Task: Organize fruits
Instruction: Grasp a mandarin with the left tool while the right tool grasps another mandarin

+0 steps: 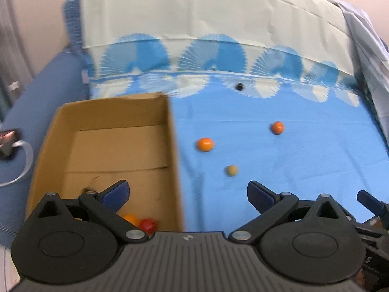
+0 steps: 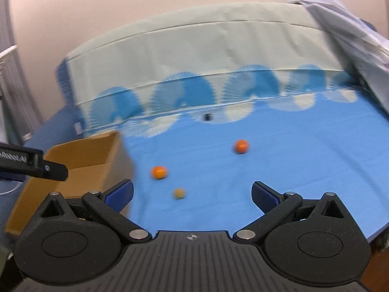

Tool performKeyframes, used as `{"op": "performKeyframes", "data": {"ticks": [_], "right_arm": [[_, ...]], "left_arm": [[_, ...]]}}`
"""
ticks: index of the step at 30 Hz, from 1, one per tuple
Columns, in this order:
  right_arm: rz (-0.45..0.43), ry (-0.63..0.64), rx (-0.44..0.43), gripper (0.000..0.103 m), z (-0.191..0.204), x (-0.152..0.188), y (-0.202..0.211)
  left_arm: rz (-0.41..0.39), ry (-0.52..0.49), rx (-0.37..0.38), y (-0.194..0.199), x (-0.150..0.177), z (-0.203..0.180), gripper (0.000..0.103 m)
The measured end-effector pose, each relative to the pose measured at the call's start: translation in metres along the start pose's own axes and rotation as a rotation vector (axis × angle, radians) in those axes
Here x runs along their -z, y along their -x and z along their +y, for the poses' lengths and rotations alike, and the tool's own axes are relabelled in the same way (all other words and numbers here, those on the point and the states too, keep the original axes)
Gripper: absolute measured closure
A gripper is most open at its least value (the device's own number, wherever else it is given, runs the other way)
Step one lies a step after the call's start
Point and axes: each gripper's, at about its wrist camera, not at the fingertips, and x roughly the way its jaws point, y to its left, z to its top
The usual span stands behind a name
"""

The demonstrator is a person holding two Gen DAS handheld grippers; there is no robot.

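A brown cardboard box (image 1: 111, 112) stands on the blue cloth at the left; it also shows in the right wrist view (image 2: 80, 153). In its near corner lie an orange fruit (image 1: 130, 218) and a red fruit (image 1: 147, 224). On the cloth to its right lie two orange fruits (image 1: 205, 144) (image 1: 277, 127) and a small tan fruit (image 1: 232, 170). The right wrist view shows them too: orange (image 2: 159, 172), orange (image 2: 241, 146), tan (image 2: 179, 193). My left gripper (image 1: 188, 193) is open and empty over the box's right wall. My right gripper (image 2: 192, 194) is open and empty, just short of the tan fruit.
A small black object (image 1: 239, 86) lies on the cloth near the raised patterned back. A crumpled pale sheet (image 1: 364, 36) is at the right. A dark device with a white cable (image 1: 9, 141) sits left of the box. The cloth's front right edge (image 2: 374, 233) drops off.
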Motion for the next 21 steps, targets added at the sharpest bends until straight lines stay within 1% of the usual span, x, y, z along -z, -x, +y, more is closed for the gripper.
{"op": "performKeyframes", "data": {"ticks": [2,6,9,12,15,18,21], "right_arm": [[-0.003,-0.002,0.04,0.001,-0.018,-0.004,-0.015],[-0.005,0.0,0.11,0.001,-0.052,-0.011,-0.052],[0.002,0.011,0.138,0.001,-0.073,-0.017,-0.087],[0.012,0.026,0.151,0.001,-0.09,-0.021,-0.128],[0.043,0.039,0.14,0.001,-0.1,-0.024,-0.171],[0.078,0.061,0.118,0.001,-0.103,-0.026,-0.216],[0.101,0.104,0.097,0.001,-0.099,-0.026,-0.258]], "left_arm": [[0.029,-0.015,0.031,-0.026,-0.017,-0.022,0.0],[0.094,-0.034,0.056,-0.083,-0.041,-0.059,0.0],[0.144,-0.038,0.061,-0.13,-0.054,-0.078,0.0],[0.17,-0.056,0.016,-0.175,-0.062,-0.09,0.0],[0.2,-0.065,-0.008,-0.219,-0.067,-0.093,0.0],[0.22,-0.063,-0.026,-0.255,-0.071,-0.091,0.0],[0.231,-0.055,-0.06,-0.286,-0.077,-0.084,0.0]]}}
